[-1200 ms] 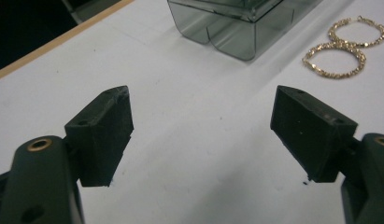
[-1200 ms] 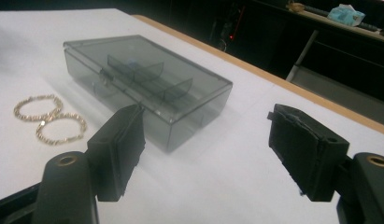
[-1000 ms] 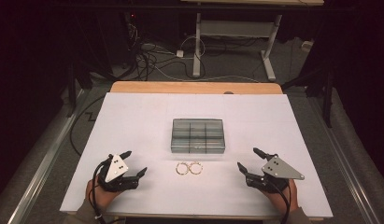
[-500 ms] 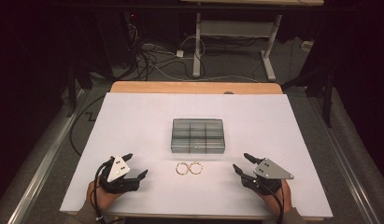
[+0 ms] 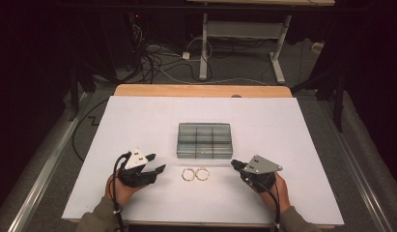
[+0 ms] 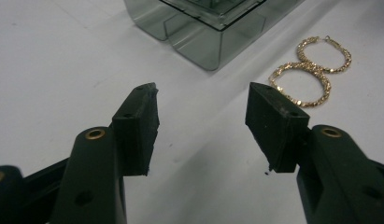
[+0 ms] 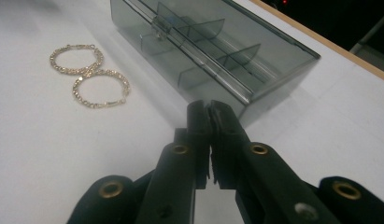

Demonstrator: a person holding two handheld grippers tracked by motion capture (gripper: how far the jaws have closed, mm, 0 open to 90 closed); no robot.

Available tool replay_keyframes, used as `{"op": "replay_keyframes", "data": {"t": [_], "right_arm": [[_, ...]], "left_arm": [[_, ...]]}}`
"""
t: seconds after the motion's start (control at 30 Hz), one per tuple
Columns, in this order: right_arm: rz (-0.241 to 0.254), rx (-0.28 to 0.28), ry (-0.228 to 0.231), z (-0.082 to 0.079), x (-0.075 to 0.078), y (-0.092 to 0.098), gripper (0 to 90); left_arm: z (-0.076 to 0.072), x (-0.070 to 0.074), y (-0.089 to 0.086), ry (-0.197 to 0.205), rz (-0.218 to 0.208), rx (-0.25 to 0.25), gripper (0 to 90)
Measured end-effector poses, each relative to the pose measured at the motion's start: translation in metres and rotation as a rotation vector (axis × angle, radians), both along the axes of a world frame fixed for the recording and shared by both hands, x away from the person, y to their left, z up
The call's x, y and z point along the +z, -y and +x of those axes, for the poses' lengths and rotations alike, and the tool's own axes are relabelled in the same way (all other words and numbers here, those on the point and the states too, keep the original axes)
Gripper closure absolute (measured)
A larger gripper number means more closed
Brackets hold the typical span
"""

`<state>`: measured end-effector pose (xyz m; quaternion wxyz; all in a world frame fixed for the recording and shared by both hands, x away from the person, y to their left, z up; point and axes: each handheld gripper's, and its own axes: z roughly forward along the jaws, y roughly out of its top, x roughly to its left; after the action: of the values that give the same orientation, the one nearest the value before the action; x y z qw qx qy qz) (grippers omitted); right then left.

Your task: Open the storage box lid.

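Observation:
Two gold hoop earrings (image 5: 195,174) lie touching on the white table top, just in front of a smoky clear compartment box (image 5: 204,140). My left gripper (image 5: 157,164) hovers to their left with its jaws apart; they have just been closing and nothing is between them. In the left gripper view the earrings (image 6: 311,70) lie ahead to the right and the box (image 6: 203,28) ahead. My right gripper (image 5: 234,165) sits right of the earrings, its jaws having just closed to shut on nothing. In the right gripper view its jaws point at the box (image 7: 217,51), with the earrings (image 7: 89,74) to the left.
The white table top (image 5: 138,116) has a wooden strip (image 5: 201,90) along its far edge. Beyond it are a dark floor with cables (image 5: 152,53) and a desk frame (image 5: 239,34). A person's hands and sleeves enter at the bottom edge.
Both grippers have moved inward toward the earrings. The right gripper's jaws went from wide apart to shut. The left gripper's jaws narrowed.

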<state>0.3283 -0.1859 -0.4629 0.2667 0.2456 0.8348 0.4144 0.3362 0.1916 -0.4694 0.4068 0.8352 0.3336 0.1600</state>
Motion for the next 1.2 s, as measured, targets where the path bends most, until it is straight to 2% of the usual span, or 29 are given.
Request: {"op": "replay_keyframes", "data": {"t": [0.03, 0.07, 0.1, 0.13, 0.17, 0.23, 0.3, 0.33, 0.43, 0.5, 0.7, 1.07, 1.1, 1.13, 1.2], "right_arm": [[-0.005, 0.011, -0.008, 0.006, 0.0, -0.01, 89.0], [-0.005, 0.011, -0.008, 0.006, 0.0, -0.01, 89.0], [-0.014, 0.024, -0.017, 0.012, -0.001, -0.02, 90.0], [-0.014, 0.024, -0.017, 0.012, -0.001, -0.02, 90.0], [-0.032, 0.033, -0.028, 0.017, -0.003, -0.03, 90.0], [-0.038, 0.04, -0.033, 0.019, -0.005, -0.035, 90.0], [-0.044, 0.048, -0.049, 0.025, -0.01, -0.048, 90.0], [-0.051, 0.055, -0.049, 0.027, -0.011, -0.052, 90.0], [-0.058, 0.058, -0.042, 0.03, -0.013, -0.061, 90.0], [-0.042, 0.043, -0.042, 0.032, -0.012, -0.064, 90.0], [-0.055, 0.054, -0.028, 0.033, -0.012, -0.07, 90.0], [-0.059, 0.047, -0.021, 0.033, -0.012, -0.071, 90.0], [-0.057, 0.046, -0.022, 0.033, -0.012, -0.072, 90.0], [-0.045, 0.044, -0.011, 0.031, -0.011, -0.072, 90.0], [-0.056, 0.045, 0.005, 0.031, -0.01, -0.074, 90.0]], "left_arm": [[0.003, 0.0, 0.003, -0.01, -0.009, -0.008, 46.4], [0.007, 0.001, 0.006, -0.016, -0.022, -0.013, 46.4], [0.01, 0.001, 0.009, -0.022, -0.032, -0.02, 50.3], [0.013, 0.002, 0.012, -0.024, -0.032, -0.025, 50.3], [0.016, 0.003, 0.015, -0.025, -0.032, -0.027, 50.4], [0.021, 0.003, 0.02, -0.034, -0.041, -0.035, 51.3], [0.026, 0.003, 0.025, -0.044, -0.05, -0.04, 53.6], [0.031, 0.003, 0.029, -0.056, -0.067, -0.044, 53.7], [0.035, 0.002, 0.033, -0.068, -0.078, -0.044, 55.8], [0.036, 0.002, 0.034, -0.07, -0.083, -0.044, 56.1], [0.04, 0.001, 0.035, -0.083, -0.091, -0.034, 59.1], [0.038, 0.002, 0.038, -0.067, -0.069, -0.014, 59.3], [0.038, 0.002, 0.038, -0.068, -0.071, -0.014, 62.7], [0.038, 0.002, 0.038, -0.067, -0.072, -0.013, 63.6], [0.038, 0.002, 0.038, -0.066, -0.07, -0.013, 63.7]]}}
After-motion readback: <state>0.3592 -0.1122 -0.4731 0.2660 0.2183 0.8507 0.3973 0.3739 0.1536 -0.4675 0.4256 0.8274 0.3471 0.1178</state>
